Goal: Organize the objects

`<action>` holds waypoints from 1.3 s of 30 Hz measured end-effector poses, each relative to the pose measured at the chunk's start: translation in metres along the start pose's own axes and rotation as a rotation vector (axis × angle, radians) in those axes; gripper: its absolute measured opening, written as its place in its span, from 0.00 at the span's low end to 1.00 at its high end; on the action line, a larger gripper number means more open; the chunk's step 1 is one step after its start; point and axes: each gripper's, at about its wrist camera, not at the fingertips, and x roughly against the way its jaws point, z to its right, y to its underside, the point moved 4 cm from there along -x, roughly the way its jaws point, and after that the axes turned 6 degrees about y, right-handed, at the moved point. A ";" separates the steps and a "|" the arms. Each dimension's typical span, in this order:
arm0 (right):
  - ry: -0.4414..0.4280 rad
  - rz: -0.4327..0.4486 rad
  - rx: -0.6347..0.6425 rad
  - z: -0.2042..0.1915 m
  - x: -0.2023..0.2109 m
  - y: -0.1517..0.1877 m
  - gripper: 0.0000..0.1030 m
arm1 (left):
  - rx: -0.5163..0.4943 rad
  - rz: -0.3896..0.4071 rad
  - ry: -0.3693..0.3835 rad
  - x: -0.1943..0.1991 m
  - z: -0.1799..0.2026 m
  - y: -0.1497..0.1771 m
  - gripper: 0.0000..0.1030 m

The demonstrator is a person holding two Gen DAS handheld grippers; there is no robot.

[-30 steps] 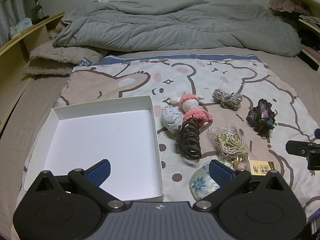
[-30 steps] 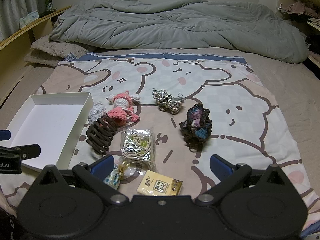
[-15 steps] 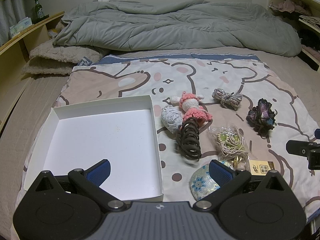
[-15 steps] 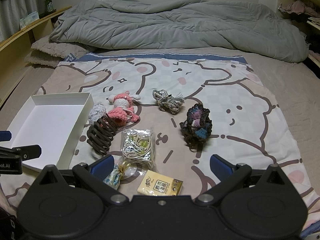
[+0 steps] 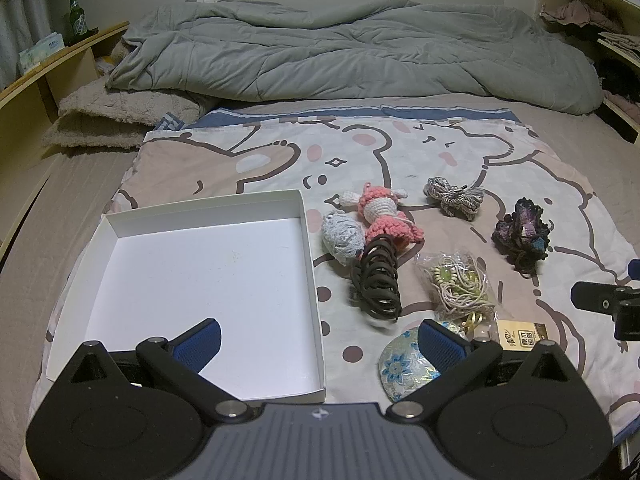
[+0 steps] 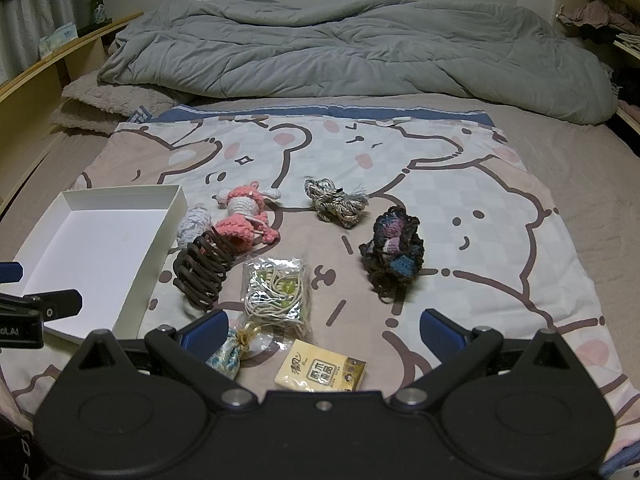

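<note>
1. The left gripper (image 5: 318,342) is spread wide and holds nothing. It hangs over the near edge of the white box (image 5: 308,248).
2. The right gripper (image 6: 322,330) is spread wide too, with nothing in it.
3. The brown hair clip (image 6: 202,272), pink doll (image 6: 242,220), bag of cord (image 6: 278,292) and dark yarn bundle (image 6: 394,250) lie on the bear blanket (image 6: 460,200), beside the box.

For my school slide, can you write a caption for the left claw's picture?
Open left claw hovers over an empty white box, with a pink crochet doll and yarn bundles waiting on the bear blanket.
</note>
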 end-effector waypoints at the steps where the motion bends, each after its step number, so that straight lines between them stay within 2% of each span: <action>1: 0.001 0.000 -0.001 0.000 0.000 0.001 1.00 | 0.000 0.000 0.000 0.000 0.001 0.001 1.00; 14: -0.006 0.004 -0.022 0.005 -0.001 0.000 1.00 | -0.010 0.002 -0.002 -0.004 -0.003 -0.003 1.00; 19: -0.006 0.005 -0.054 0.010 -0.004 -0.004 1.00 | -0.029 0.030 0.080 -0.004 -0.001 -0.006 1.00; 22: 0.008 0.005 -0.071 0.013 -0.006 -0.007 1.00 | -0.059 0.032 0.105 -0.006 0.004 -0.006 1.00; 29: 0.003 -0.033 -0.094 0.014 -0.014 -0.007 1.00 | -0.177 0.025 0.183 -0.011 0.019 -0.008 1.00; 39: -0.025 -0.118 -0.199 0.019 -0.035 -0.004 1.00 | -0.429 -0.033 0.347 -0.036 0.057 -0.004 1.00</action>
